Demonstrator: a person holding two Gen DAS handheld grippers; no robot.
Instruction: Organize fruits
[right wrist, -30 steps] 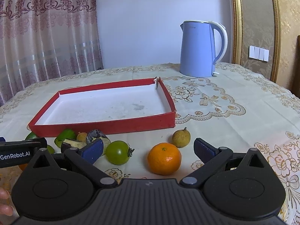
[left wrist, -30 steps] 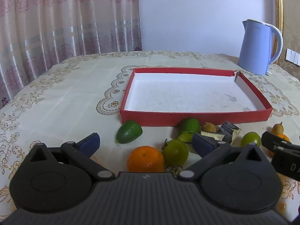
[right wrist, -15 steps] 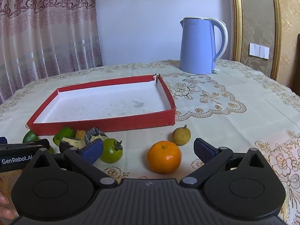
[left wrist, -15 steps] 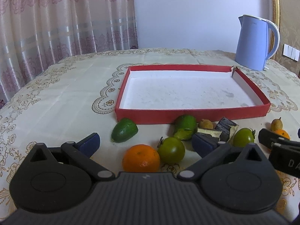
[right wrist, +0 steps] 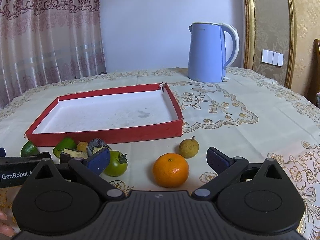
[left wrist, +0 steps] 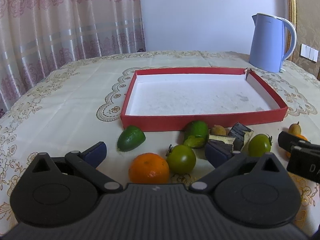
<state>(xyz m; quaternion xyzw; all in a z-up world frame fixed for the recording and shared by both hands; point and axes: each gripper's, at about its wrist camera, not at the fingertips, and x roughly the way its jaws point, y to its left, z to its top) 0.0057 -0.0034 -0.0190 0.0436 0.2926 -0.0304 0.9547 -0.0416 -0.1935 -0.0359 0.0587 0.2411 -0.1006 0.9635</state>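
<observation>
A red tray with a white, empty floor lies on the tablecloth. Fruit sits along its near wall. In the left wrist view my left gripper is open, with an orange and a green persimmon between its blue pads; a green fruit lies just beyond them. In the right wrist view my right gripper is open around another orange, with a small brown fruit behind it. A second green persimmon, dark cut pieces and limes lie further left.
A blue electric kettle stands behind the tray's far right corner. Curtains hang beyond the table's far left edge. The right gripper's body shows at the right edge of the left wrist view. A person's fingers appear at the bottom left.
Both grippers have pulled back and risen slightly, so the tray and fruit sit a little further off. Both stay open and no fruit has moved.
</observation>
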